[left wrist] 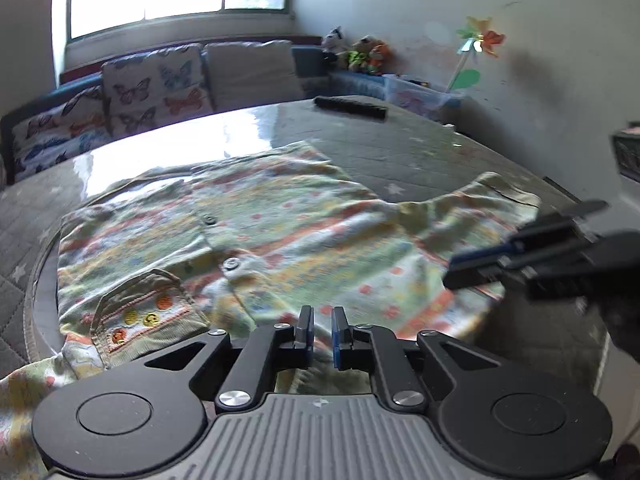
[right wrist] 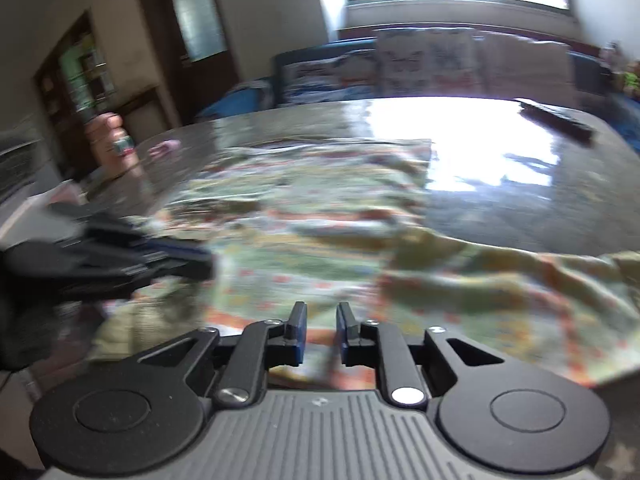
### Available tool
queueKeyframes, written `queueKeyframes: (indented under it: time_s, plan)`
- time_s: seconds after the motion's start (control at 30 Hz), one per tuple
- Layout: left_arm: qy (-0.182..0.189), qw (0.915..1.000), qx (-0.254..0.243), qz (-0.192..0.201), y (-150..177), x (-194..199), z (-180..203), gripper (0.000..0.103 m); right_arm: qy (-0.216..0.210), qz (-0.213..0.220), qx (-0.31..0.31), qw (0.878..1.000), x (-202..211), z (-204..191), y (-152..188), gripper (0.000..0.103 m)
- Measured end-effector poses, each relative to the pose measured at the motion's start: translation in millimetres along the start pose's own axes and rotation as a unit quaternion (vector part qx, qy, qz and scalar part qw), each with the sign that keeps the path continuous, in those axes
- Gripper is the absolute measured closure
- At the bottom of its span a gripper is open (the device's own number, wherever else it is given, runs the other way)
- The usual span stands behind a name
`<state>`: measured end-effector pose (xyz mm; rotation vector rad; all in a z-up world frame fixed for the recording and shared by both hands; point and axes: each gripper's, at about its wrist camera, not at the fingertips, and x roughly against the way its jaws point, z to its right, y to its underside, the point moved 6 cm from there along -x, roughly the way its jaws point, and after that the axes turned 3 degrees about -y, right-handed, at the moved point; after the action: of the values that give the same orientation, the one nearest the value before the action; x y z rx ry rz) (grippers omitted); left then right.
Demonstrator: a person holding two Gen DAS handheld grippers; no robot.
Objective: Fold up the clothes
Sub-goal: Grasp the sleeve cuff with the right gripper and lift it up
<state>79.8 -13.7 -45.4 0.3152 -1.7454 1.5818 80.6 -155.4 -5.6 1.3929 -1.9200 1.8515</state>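
Observation:
A child's patterned shirt with buttons and an embroidered pocket lies spread on the glossy table. It also shows, blurred, in the right wrist view. My left gripper hovers over the shirt's near hem with its jaws a small gap apart and nothing between them. It also appears at the left in the right wrist view. My right gripper is over the near hem too, jaws slightly apart and empty. It also shows at the right in the left wrist view.
A dark remote-like bar lies at the table's far side. A sofa with butterfly cushions stands behind the table. Stuffed toys and a pinwheel are by the wall. A person's hand is at the table's left edge.

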Motion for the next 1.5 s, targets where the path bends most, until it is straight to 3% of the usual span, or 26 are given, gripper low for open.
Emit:
queueKeyframes:
  time_s: [0.27, 0.43, 0.7, 0.77, 0.8, 0.83, 0.9, 0.97, 1.1, 1.27, 1.37, 1.5]
  plan:
    - [0.023, 0.999, -0.038, 0.002, 19.4, 15.8, 27.2, 0.092, 0.082, 0.034, -0.075, 0.993, 21.8, 73.0, 7.5, 0.086]
    - [0.028, 0.9986, -0.044, -0.01, 28.7, 12.4, 32.3, 0.092, 0.144, 0.05, -0.106, 0.983, 33.6, 121.7, 13.7, 0.086]
    - [0.03, 0.9986, -0.042, -0.015, 30.7, 12.0, 32.3, 0.089, 0.209, 0.079, -0.149, 0.963, 57.4, 172.0, 19.2, 0.082]
    - [0.027, 0.9988, -0.04, -0.012, 29.8, 12.6, 32.4, 0.069, 0.22, 0.097, -0.167, 0.956, 67.6, 177.5, 20.4, 0.073]
    - [0.026, 0.9988, -0.04, -0.008, 29.2, 13.7, 32.8, 0.064, 0.226, 0.105, -0.175, 0.953, 72.5, 180.2, 21.1, 0.064]
    - [0.025, 0.9989, -0.041, -0.004, 28.5, 14.8, 33.1, 0.062, 0.237, 0.11, -0.179, 0.948, 76.4, 182.9, 22.3, 0.062]
    - [0.031, 0.9988, -0.038, 0.004, 26.4, 18.7, 33.6, 0.06, 0.259, 0.118, -0.187, 0.94, 83.7, 188.0, 24.8, 0.062]
    - [0.028, 0.9989, -0.035, 0.012, 24.1, 21.2, 32.7, 0.05, 0.263, 0.117, -0.197, 0.937, 84.8, 192.6, 27.4, 0.061]
    - [0.016, 0.9992, -0.029, 0.023, 20.0, 25.3, 29.6, 0.043, 0.27, 0.102, -0.206, 0.935, 74.6, 195.9, 31.8, 0.061]
    - [-0.007, 0.9988, -0.027, 0.04, 16.4, 32.7, 24.9, 0.009, 0.291, 0.101, -0.2, 0.93, 68.5, 190.5, 33.0, 0.06]
    - [-0.014, 0.9985, -0.021, 0.049, 14.1, 35.9, 21.4, 0.0, 0.3, 0.099, -0.192, 0.929, 65.9, 187.5, 32.2, 0.061]
    - [-0.026, 0.9984, -0.005, 0.049, 12.3, 36.2, 14.6, 0.0, 0.288, 0.106, -0.2, 0.93, 67.4, 186.8, 30.8, 0.083]
